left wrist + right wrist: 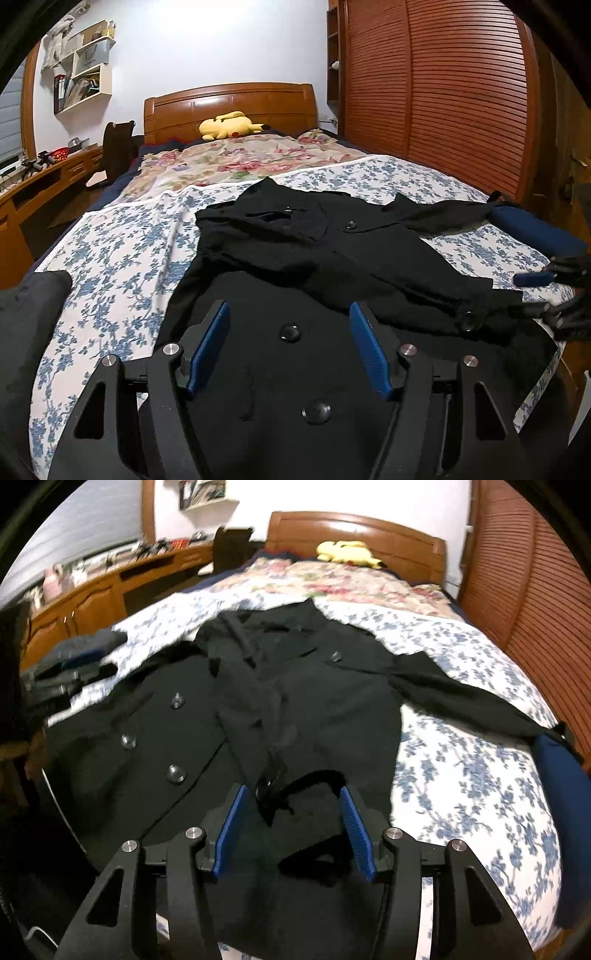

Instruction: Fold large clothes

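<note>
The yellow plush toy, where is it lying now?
In both views the yellow plush toy lies at the far end of the bed, against the wooden headboard, beyond the black coat.

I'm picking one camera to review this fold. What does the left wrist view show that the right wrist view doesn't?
Only the left wrist view shows the wall shelves whole and the right gripper at the coat's edge. Only the right wrist view shows the folded dark clothes by the desk. Both show the black coat spread on the floral bedspread, the yellow plush toy and open jaws.
</note>
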The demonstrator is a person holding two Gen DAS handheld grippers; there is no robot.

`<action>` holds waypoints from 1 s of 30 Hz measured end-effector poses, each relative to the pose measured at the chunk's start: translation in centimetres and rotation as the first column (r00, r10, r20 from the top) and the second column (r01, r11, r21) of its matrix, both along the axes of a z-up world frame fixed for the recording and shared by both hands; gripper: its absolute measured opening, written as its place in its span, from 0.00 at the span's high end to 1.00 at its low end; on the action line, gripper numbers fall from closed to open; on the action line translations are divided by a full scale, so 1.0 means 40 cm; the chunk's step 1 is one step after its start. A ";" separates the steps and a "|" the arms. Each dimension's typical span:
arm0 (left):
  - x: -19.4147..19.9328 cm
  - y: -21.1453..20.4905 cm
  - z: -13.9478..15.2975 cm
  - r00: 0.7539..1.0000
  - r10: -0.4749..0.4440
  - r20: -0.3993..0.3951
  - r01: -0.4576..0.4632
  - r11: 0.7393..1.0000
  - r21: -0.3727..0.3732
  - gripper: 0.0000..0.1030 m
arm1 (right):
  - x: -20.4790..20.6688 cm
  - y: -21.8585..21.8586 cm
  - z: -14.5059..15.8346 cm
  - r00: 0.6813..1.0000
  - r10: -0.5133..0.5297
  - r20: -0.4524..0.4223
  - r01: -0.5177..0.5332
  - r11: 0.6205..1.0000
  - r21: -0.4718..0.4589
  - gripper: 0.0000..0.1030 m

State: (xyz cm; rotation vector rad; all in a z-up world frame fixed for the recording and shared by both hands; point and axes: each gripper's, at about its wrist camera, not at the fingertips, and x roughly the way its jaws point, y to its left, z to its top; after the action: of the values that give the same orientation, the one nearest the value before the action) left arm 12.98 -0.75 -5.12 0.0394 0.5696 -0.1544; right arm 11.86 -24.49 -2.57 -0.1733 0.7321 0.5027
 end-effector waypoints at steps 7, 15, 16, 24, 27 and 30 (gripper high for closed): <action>0.007 -0.035 -0.011 1.000 -0.022 -0.009 0.022 0.999 0.029 0.34 | 0.078 0.024 -0.050 1.000 -0.019 -0.005 0.019 0.989 -0.148 0.48; 0.003 -0.037 -0.009 1.000 -0.023 -0.004 0.023 0.999 0.035 0.34 | 0.186 -0.103 -0.045 0.979 -0.205 0.003 0.204 0.971 -0.125 0.48; 0.005 -0.040 -0.011 1.000 -0.021 -0.007 0.022 0.999 0.038 0.34 | 0.202 -0.117 -0.048 0.975 -0.222 0.002 0.221 0.967 -0.128 0.48; 0.013 -0.070 -0.018 0.999 -0.030 -0.010 0.031 0.998 0.053 0.34 | 0.166 -0.120 -0.024 0.989 -0.148 0.023 0.148 0.989 0.014 0.48; 0.019 -0.072 -0.024 0.999 -0.030 -0.018 0.031 0.998 0.056 0.34 | 0.115 -0.055 -0.031 0.999 -0.050 0.019 0.050 0.999 0.017 0.48; 0.021 -0.076 -0.028 0.999 -0.029 -0.020 0.030 0.998 0.063 0.34 | 0.076 0.001 -0.052 1.000 0.024 -0.001 -0.024 1.000 -0.002 0.48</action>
State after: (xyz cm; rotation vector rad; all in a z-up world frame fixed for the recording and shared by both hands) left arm 13.81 -3.78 -6.23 0.1076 0.5928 -0.1659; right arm 14.90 -24.45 -4.67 -0.1843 0.7324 0.5253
